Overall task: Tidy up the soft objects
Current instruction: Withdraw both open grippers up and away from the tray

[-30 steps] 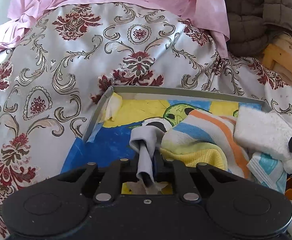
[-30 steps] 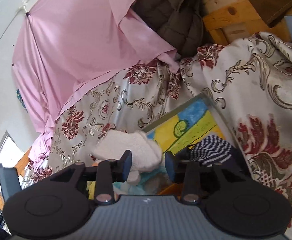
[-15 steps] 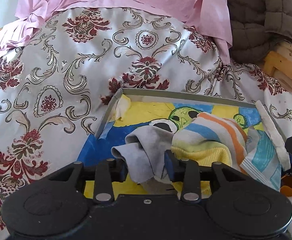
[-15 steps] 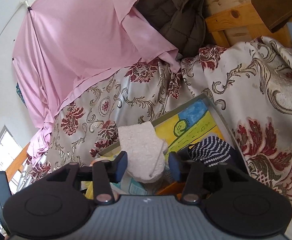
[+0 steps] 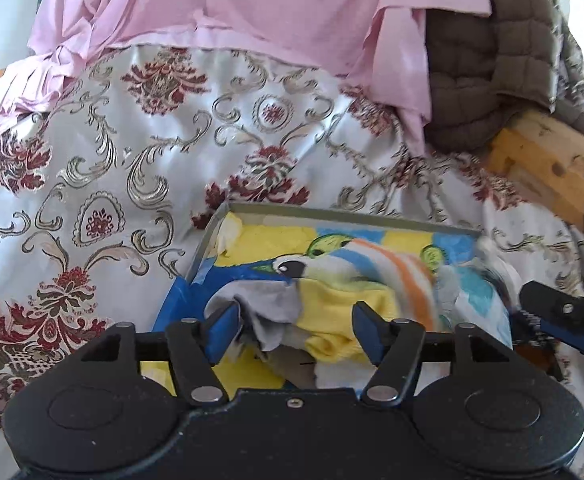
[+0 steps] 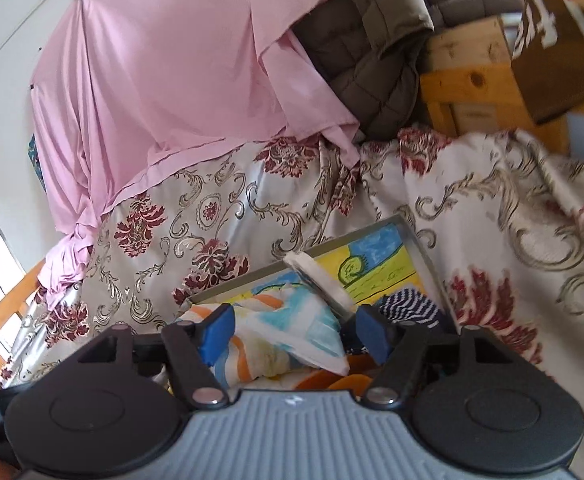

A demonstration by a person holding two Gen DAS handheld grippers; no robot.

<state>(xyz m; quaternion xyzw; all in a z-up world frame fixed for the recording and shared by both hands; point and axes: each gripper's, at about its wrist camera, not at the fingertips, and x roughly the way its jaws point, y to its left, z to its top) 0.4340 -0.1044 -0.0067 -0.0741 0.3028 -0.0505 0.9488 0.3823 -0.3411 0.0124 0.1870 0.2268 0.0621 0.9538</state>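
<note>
Taking the tray (image 5: 333,214) as my landmark: it is a shallow grey-rimmed tray with a yellow-and-blue drawing on its floor, resting on the patterned cloth (image 5: 140,168) that I see around it on every side. My left gripper (image 5: 295,330) hangs over the tray's near edge, its jaws opening, the blue pads (image 5: 224,330) spread with nothing pinched; the grey cloth (image 5: 268,308) lies loose in the tray between and just beyond them, its near fold by the left pad, though I cannot tell if it touches. Beside the grey cloth, toward the tray's middle, lies the yellow towel (image 5: 343,300), and over it the striped towel (image 5: 391,268) with orange and blue bands. My right gripper (image 6: 293,332) hangs over the tray's near right corner, jaws likewise opening and empty; below them lies the printed cloth (image 6: 292,328) in blue, white and orange. The white towel (image 6: 319,280) lies in the tray just beyond the right gripper, running toward the far rim. The striped sock (image 6: 407,308), navy and white, sits against the tray's right wall. Behind the tray hang a pink sheet (image 6: 164,80) and a brown quilted jacket (image 5: 491,68).
</note>
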